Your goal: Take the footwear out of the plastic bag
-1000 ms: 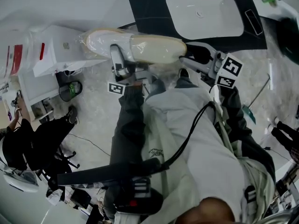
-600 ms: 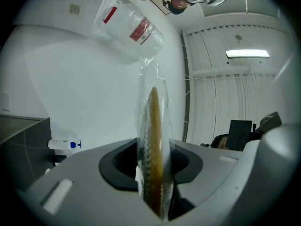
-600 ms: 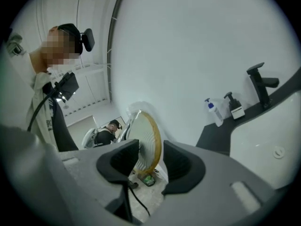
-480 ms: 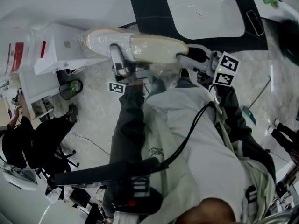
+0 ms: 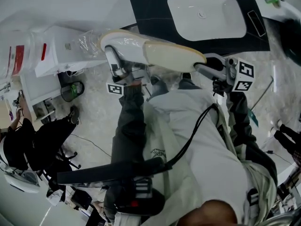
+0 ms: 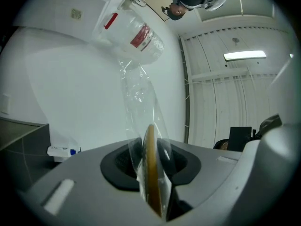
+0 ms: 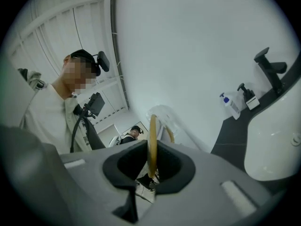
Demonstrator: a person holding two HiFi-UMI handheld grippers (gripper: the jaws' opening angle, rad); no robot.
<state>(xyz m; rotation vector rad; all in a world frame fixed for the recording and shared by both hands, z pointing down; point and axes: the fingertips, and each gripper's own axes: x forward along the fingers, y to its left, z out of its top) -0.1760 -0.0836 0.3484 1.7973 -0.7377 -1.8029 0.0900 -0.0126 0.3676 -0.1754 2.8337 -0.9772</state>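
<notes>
counter cut off at top, red label unreadable

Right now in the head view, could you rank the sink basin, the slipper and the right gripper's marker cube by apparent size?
Sink basin and slipper: near equal; the slipper is longer, narrower and nearer the camera, so unranked.
Right gripper's marker cube: clearly smallest.

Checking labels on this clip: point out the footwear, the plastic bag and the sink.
footwear [image 5: 171, 56]: head view, on its cream-coloured part.
plastic bag [image 6: 137, 92]: left gripper view, on the clear film stretching upward.
sink [image 5: 209, 14]: head view, on the bare white basin.
</notes>
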